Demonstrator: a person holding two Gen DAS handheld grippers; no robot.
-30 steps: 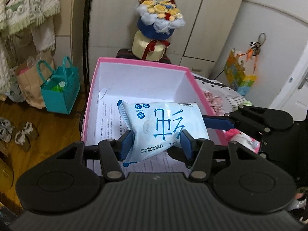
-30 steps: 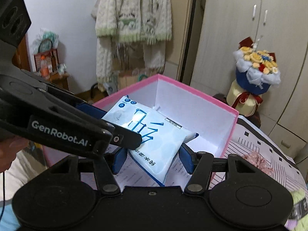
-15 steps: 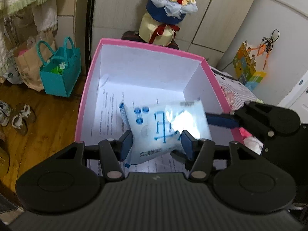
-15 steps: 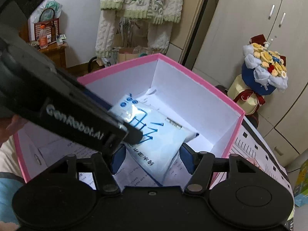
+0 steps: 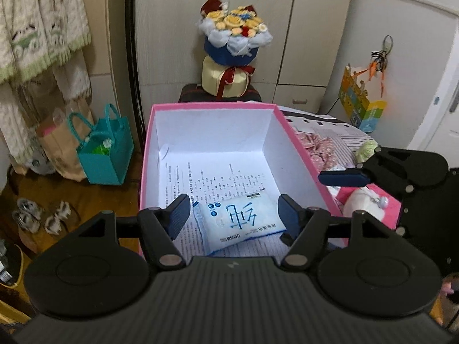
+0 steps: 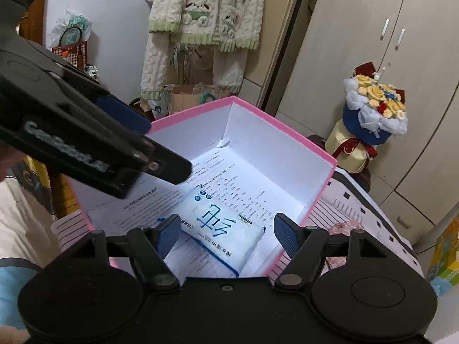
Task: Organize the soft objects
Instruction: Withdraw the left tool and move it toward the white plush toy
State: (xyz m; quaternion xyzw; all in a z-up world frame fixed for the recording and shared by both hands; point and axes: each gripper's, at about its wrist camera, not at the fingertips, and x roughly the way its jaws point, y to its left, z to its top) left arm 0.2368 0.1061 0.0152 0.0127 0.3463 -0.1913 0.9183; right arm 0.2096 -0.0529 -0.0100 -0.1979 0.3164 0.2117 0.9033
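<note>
Both the left tool (image 5: 233,215) and right tool (image 6: 226,233) have just been opening, jaws apart, gripping nothing.

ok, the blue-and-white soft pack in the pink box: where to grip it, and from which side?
Grip the soft pack across its short width at mid-body, from above. It lies flat on the printed paper, and the pink box walls block side approaches. The pack gives, so expect the pads to sink in.

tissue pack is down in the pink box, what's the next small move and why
Probably lift both claws clear of the pink box. The tissue pack lies flat on its paper-lined floor, and the left claw and right claw, jaws just opened, no longer press it.
</note>
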